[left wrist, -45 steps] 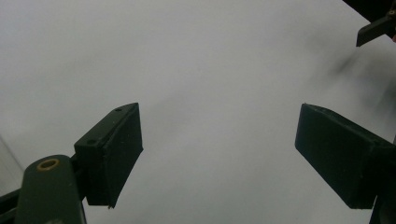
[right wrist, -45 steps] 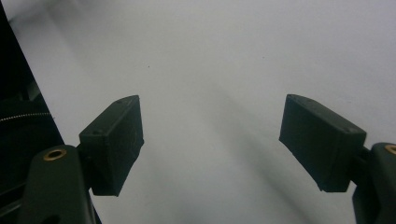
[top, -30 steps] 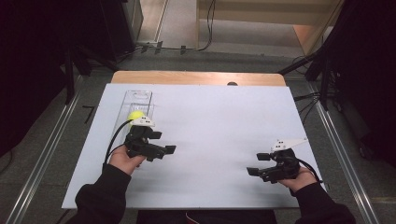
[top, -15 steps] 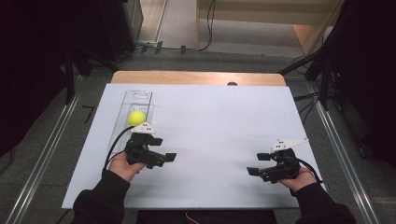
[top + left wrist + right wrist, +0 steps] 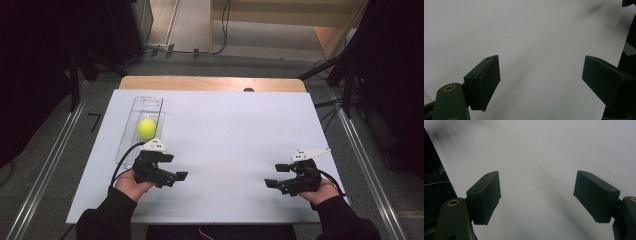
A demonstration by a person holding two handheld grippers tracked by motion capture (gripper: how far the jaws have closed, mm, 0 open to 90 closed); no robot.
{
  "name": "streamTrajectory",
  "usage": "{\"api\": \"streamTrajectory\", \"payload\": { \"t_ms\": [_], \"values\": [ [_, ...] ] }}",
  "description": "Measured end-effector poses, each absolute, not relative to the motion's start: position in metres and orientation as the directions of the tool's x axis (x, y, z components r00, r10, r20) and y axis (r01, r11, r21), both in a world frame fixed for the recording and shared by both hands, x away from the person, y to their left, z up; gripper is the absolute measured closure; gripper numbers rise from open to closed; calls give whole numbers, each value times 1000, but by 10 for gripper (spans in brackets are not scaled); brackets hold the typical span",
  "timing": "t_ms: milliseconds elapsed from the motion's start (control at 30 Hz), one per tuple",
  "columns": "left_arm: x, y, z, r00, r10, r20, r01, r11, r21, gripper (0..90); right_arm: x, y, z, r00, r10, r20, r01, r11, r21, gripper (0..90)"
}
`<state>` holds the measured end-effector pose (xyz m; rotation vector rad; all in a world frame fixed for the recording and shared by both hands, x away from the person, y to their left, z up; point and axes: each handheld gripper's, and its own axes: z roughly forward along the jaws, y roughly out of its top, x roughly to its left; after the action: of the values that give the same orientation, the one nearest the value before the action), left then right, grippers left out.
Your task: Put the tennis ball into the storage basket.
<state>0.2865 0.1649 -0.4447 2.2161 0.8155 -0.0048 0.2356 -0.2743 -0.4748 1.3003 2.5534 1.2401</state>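
High view: ball [image 5: 146, 128] is lying in the clear tray [image 5: 148, 103] at the table's far left, loose, nothing touching it. A second ago my left claw [image 5: 176, 178] was sitting right at the ball with its plate over the tray's near end; now I am holding it nearer my side, clear of the tray, jaws pointing toward the table's middle. I am judging that the ball is delivered to the tray and the left claw is backing off from a finished placement.

Left gripper view is showing both jaws standing apart with bare white table [image 5: 536, 37] between them: released, carrying nothing. My right claw [image 5: 273, 177] is resting at the near right, unmoved against the earlier pictures, jaws likewise apart over bare table in the right gripper view.

Count: one ball, one tray, two claws, one white table sheet.
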Motion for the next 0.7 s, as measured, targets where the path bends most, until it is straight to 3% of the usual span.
{"api": "streamTrajectory", "payload": {
  "t_ms": [700],
  "values": [
    [272,186,-449,798,548,-253,555,-504,662,158,236,-274,-475,-651,692,313,674,336,658,197]
  ]
}}
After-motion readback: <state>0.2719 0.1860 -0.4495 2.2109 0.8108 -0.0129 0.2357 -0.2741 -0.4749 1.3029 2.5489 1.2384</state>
